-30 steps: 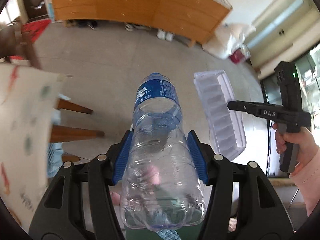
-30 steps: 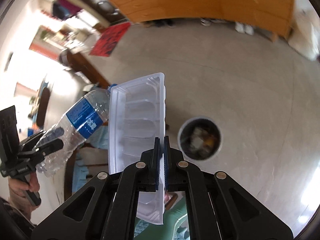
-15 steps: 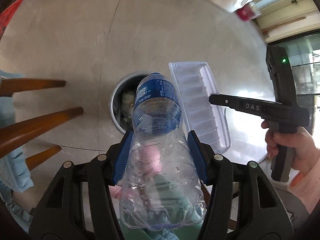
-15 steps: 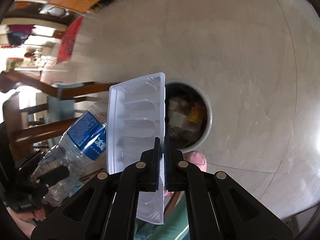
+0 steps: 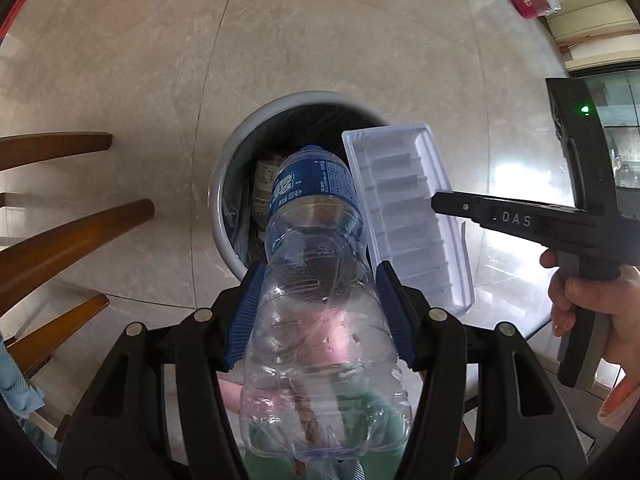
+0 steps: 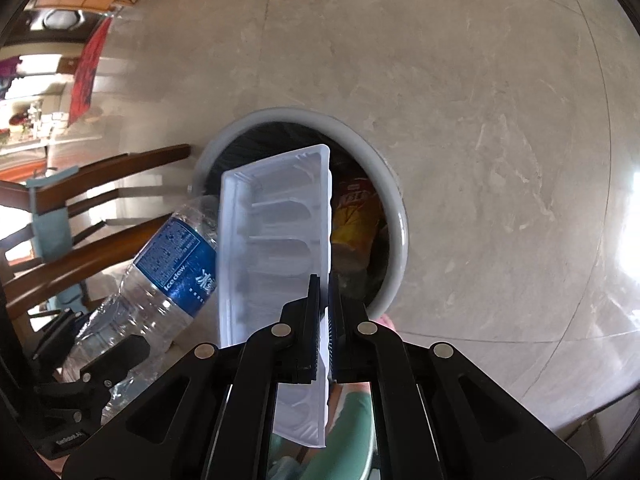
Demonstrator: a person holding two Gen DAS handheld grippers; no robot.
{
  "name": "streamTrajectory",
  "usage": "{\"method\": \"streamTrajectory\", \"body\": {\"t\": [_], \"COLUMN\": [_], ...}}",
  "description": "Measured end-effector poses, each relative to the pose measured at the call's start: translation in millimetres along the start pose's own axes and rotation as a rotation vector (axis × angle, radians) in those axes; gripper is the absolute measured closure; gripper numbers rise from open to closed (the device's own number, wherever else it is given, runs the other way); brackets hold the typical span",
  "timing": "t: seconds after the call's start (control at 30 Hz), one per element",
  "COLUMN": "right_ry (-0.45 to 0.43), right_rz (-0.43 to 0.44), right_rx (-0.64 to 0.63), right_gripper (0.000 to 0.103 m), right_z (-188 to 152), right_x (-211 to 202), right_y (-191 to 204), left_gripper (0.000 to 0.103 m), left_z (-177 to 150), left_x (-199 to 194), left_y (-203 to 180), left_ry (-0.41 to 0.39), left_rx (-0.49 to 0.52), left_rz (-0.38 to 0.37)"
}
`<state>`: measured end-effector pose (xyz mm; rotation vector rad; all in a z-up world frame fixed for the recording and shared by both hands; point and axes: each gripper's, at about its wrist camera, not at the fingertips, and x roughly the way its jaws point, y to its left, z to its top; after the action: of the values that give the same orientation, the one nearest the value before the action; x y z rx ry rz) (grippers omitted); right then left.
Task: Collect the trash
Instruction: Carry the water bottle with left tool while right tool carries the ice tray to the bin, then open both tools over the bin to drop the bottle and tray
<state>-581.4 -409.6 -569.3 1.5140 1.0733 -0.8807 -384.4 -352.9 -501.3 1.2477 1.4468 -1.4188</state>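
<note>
My left gripper (image 5: 318, 300) is shut on a clear plastic bottle (image 5: 316, 264) with a blue label, its neck pointing down over the round grey trash bin (image 5: 224, 200). My right gripper (image 6: 324, 300) is shut on the rim of a white ribbed plastic tray (image 6: 276, 240), held above the same bin (image 6: 394, 216). The tray (image 5: 408, 216) sits just right of the bottle in the left wrist view, and the bottle (image 6: 168, 264) shows left of the tray in the right wrist view. The bin holds a yellow snack bag (image 6: 356, 216) and other trash.
Brown wooden chair legs (image 5: 60, 244) stand left of the bin, also seen in the right wrist view (image 6: 100, 248). The floor is grey polished tile (image 6: 480, 120). A red box (image 5: 532, 0) lies by the far wall.
Both grippers have moved closer to and over the bin, which now looks larger and sits right under the bottle and tray. Both grips are unchanged.
</note>
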Motion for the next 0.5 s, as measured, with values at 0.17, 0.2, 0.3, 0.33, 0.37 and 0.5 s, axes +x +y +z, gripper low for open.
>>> {"method": "streamTrajectory", "body": {"t": [0.17, 0.2, 0.3, 0.33, 0.37, 0.5], "right_ry": [-0.012, -0.008, -0.015, -0.016, -0.018, -0.032], "right_rz": [0.0, 0.008, 0.014, 0.017, 0.021, 0.036], "right_rx": [-0.008, -0.005, -0.001, 0.003, 0.005, 0.013], "right_gripper": [0.092, 0.092, 0.09, 0.088, 0.086, 0.085], "right_z": [1.6, 1.7, 1.1, 0.7, 0.0, -0.6], "right_x": [9.8, 11.6, 12.1, 11.1, 10.2, 4.5], "right_y": [-2.6, -3.3, -4.7, -4.7, -5.3, -7.9], "left_gripper": [0.048, 0.047, 0.046, 0.046, 0.046, 0.046], "left_z": [3.7, 4.2, 5.3, 5.4, 5.8, 4.6], "left_x": [8.8, 10.9, 12.9, 12.8, 14.5, 14.8], "left_y": [-2.8, -2.2, -1.6, -1.9, -0.5, 0.3], "left_ry": [-0.007, -0.006, -0.004, -0.005, -0.006, -0.009], "left_rx": [0.031, 0.024, 0.012, 0.011, 0.014, 0.017], "left_rz": [0.015, 0.012, 0.009, 0.013, 0.013, 0.011]}}
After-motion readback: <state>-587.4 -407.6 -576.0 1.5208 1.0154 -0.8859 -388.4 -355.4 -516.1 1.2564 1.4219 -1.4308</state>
